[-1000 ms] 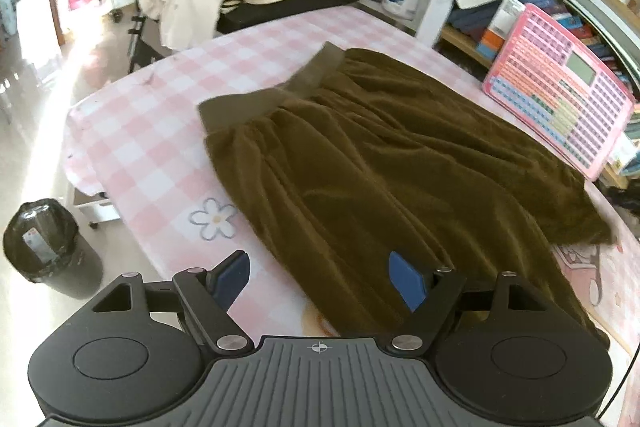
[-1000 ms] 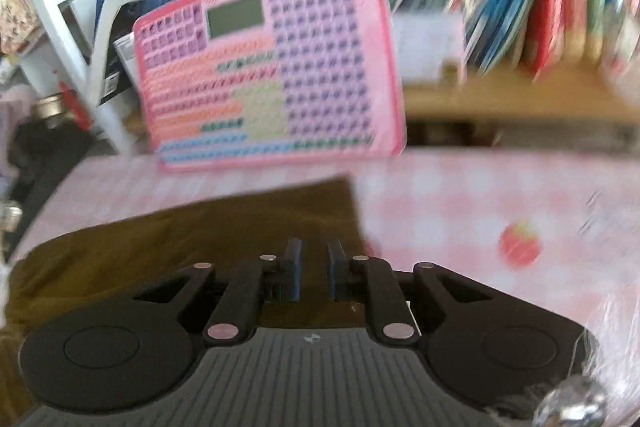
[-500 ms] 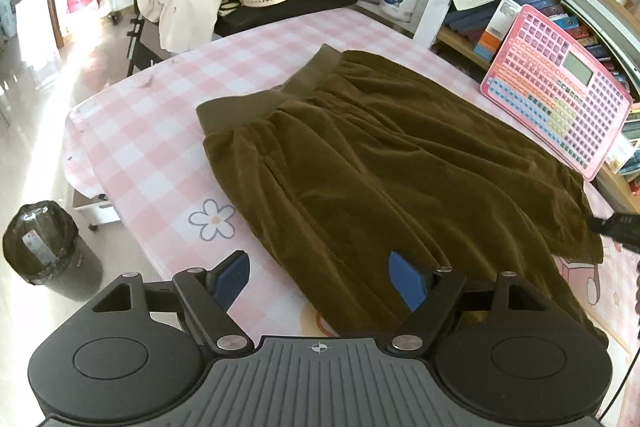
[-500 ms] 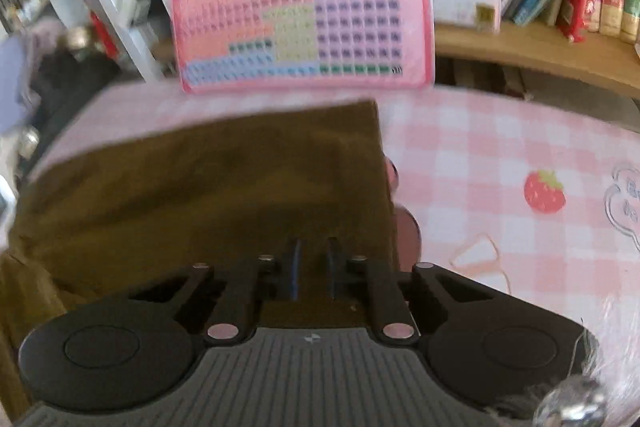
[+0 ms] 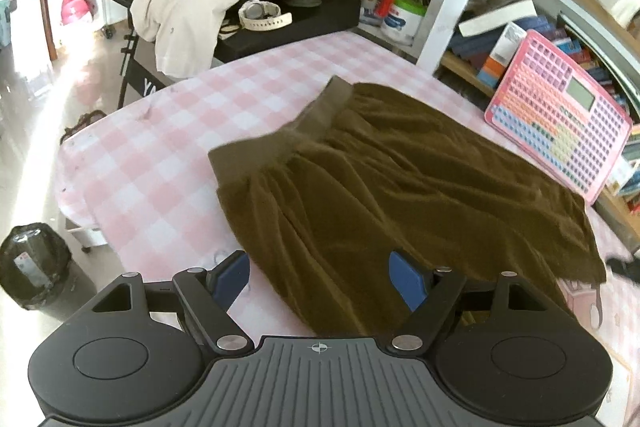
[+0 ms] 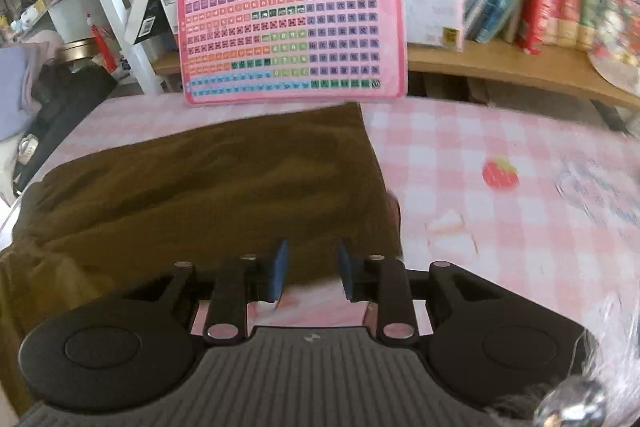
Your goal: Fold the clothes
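I have the olive-brown skirt [image 5: 392,195] spread flat on the table [image 5: 160,163], which wears a pink-and-white checked cloth. Its waistband [image 5: 288,131] points toward the far corner, and the hem runs along the side nearest the bookshelf [image 6: 500,63]. A pink keyboard toy [image 6: 292,19] leans against that shelf, just behind the skirt's far edge.

My left gripper [image 5: 318,277] stands wide, with nothing between its blue pads; it hovers over the near edge of the skirt, one finger above the cloth and the other above the fabric.

My right gripper [image 6: 310,273] is at the skirt's hem corner, its jaws narrow and opening. The fabric edge lies just ahead of the tips; the picture is soft there, but the pads seem clear of it, with only pink cloth showing in the gap.

Beyond the table sits a black stand [image 5: 280,27] heaped with other clothes [image 5: 188,3].
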A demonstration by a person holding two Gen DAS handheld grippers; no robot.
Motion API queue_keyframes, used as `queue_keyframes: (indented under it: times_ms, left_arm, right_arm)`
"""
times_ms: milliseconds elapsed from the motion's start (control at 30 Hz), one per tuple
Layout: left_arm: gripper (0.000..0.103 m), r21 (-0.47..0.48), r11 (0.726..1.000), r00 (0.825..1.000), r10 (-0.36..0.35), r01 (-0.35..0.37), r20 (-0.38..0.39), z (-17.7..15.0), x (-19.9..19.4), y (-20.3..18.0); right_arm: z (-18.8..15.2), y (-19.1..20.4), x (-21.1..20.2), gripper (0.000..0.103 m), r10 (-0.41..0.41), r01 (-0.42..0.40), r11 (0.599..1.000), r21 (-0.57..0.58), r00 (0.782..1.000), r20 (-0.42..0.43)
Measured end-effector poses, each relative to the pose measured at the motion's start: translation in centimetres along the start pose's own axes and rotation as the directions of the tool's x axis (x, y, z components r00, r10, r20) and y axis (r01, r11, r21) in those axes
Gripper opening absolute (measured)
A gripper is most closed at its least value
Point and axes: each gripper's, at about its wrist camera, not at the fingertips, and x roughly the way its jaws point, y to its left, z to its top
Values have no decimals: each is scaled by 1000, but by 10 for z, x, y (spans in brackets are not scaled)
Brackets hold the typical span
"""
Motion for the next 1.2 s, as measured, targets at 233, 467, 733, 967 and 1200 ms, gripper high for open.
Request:
queue_keyframes:
  times_ms: [233,467,733,967,1200]
  left_arm:
    - [78,22,998,998,-57,57,-12,26,31,23]
    - [79,104,980,986,-165,167,-28,46,40,41]
    - [79,172,954,969,-234,244,-76,42,33,84]
    - [78,73,969,969,-227,235,-101,49,34,134]
    - [78,-51,965,959,-262,258,-110,48,40,152]
  right_arm:
    - [-64,30,-57,35,-83,86,991,100,996,-32]
    - [-121,76,-94,39,-171,178,966,186,984,-54]
    - [-180,133,-120,52,-284,288,926,243,957,-54]
    - [-209,133,-129,41,-342,343,866,364,937,-70]
    - [-205,121,-116,27,-366,390,846,363,921,-136]
